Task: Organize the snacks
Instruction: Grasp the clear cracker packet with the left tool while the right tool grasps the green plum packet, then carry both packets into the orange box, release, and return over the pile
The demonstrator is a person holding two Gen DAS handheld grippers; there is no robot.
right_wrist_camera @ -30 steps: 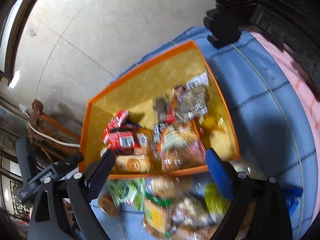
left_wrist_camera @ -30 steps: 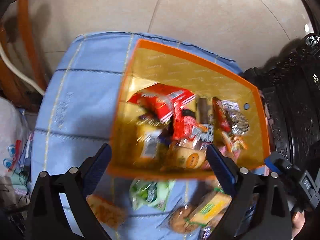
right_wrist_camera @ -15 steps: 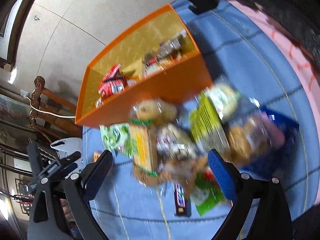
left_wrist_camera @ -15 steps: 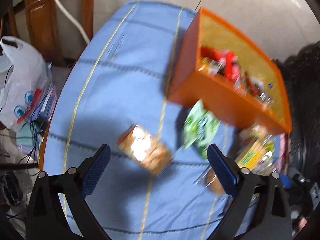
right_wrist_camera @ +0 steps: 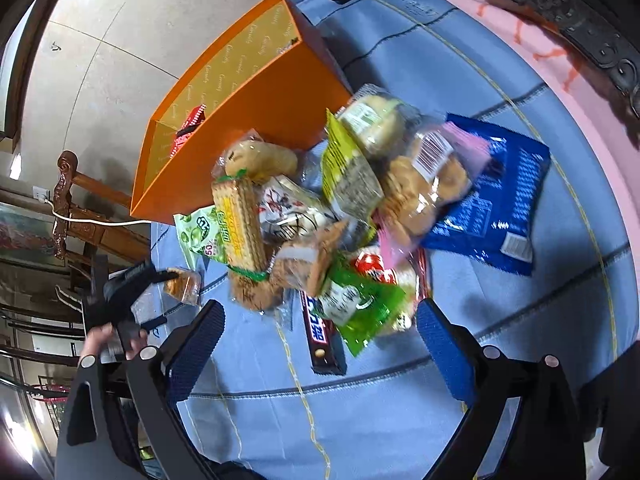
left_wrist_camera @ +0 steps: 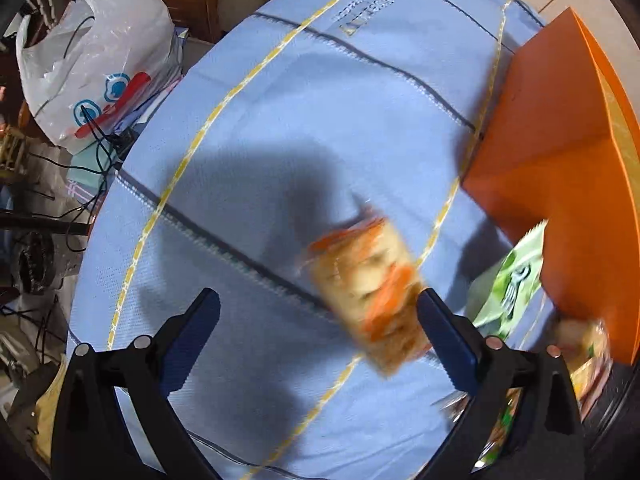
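My left tool (left_wrist_camera: 318, 326) hangs with its jaws spread wide over a blurred orange-and-tan snack pack (left_wrist_camera: 368, 296) lying alone on the blue-clothed worktop (left_wrist_camera: 320, 100), the pack sitting nearer the right-hand finger. A grab from here could go wrong, I judge: off-centre, the crinkly wrapper may skid or twist out as the fingers close. My right tool (right_wrist_camera: 318, 338), jaws also apart and holding nothing, hovers above the heaped snacks (right_wrist_camera: 340, 216) just beside the orange box (right_wrist_camera: 256, 92); closing there might catch two packets at once. The box shows only a red packet (right_wrist_camera: 188, 128) inside; the rest of its contents are hidden.
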